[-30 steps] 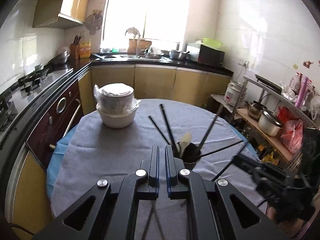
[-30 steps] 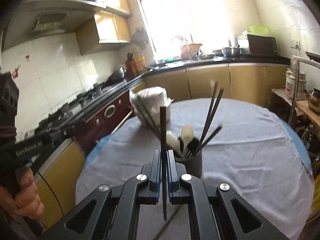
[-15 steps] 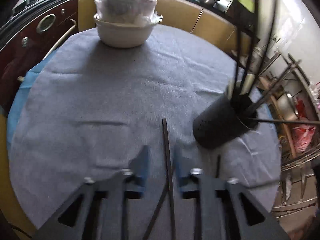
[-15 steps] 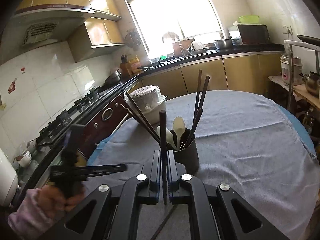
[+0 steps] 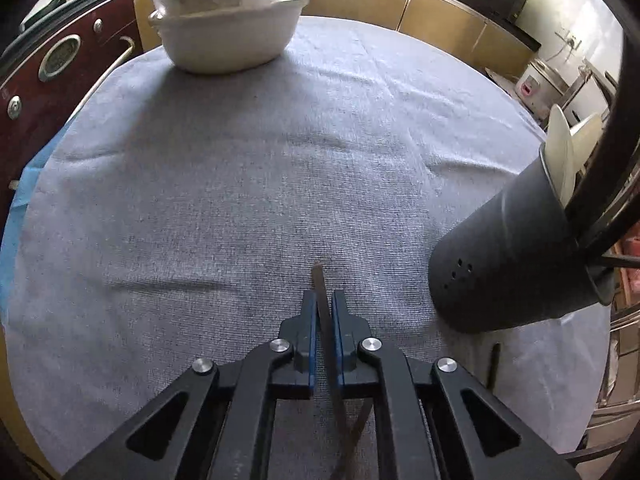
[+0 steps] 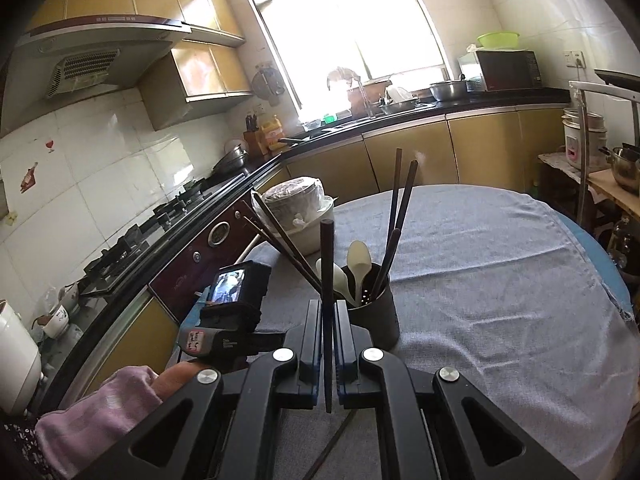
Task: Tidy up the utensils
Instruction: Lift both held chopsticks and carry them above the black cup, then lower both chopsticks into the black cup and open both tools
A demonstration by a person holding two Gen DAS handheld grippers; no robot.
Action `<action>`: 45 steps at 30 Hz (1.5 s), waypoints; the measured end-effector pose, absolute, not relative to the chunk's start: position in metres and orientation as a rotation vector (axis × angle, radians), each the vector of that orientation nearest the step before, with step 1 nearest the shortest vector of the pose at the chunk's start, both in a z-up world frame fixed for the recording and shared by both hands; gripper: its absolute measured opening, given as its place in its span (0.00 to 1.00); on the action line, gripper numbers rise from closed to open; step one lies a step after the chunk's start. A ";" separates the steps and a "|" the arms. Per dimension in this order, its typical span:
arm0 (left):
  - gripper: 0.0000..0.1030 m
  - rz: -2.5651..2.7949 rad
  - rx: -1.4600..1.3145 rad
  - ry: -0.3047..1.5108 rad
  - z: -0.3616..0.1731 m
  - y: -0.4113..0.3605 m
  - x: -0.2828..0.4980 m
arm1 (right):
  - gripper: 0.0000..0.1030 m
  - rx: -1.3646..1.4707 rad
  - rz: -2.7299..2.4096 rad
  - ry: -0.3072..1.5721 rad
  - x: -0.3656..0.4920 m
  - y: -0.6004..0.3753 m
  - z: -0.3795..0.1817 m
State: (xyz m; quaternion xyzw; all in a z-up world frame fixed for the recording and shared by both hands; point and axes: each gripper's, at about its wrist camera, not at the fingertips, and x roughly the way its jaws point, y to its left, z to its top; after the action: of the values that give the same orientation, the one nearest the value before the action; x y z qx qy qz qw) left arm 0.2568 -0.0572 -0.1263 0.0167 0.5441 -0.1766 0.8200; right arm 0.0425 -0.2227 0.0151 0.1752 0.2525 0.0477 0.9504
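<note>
My left gripper (image 5: 324,298) is low over the grey tablecloth, its jaws closed around a dark chopstick (image 5: 320,280) that lies on the cloth. A dark utensil holder (image 5: 516,256) with chopsticks and pale spoons stands just to its right. My right gripper (image 6: 328,308) is shut on another dark chopstick (image 6: 327,256), held upright just in front of the same holder (image 6: 374,312), which holds several chopsticks and spoons. The left gripper's body (image 6: 228,320) shows at the lower left of the right wrist view.
A white bowl (image 5: 228,40) covered with plastic sits at the table's far left. Another chopstick (image 5: 493,364) lies on the cloth beside the holder. A round table under grey cloth (image 6: 500,280); stove and counter to the left, shelves with pots to the right.
My left gripper dropped from a raised view down to the cloth and closed around a lying chopstick. The right gripper kept its chopstick upright and drew slightly nearer the holder.
</note>
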 end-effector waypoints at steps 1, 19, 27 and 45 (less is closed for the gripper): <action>0.05 -0.378 0.029 1.147 -0.124 -0.054 0.254 | 0.06 0.357 0.097 0.512 0.042 -0.222 0.015; 0.05 -0.598 -0.077 0.634 0.090 -0.041 0.160 | 0.06 0.248 0.063 0.351 0.031 -0.211 0.094; 0.05 -0.582 -0.084 0.437 0.156 -0.074 0.181 | 0.06 0.207 -0.003 0.285 0.063 -0.218 0.132; 0.42 -0.515 0.010 0.548 0.086 -0.066 0.175 | 0.16 0.356 -0.071 0.544 0.124 -0.249 0.061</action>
State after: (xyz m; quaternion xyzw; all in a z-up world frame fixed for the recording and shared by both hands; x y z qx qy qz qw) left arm 0.1745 -0.0658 0.0855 0.0049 0.2676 -0.2515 0.9301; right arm 0.1236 -0.2492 0.0605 0.1751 0.2674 -0.0350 0.9469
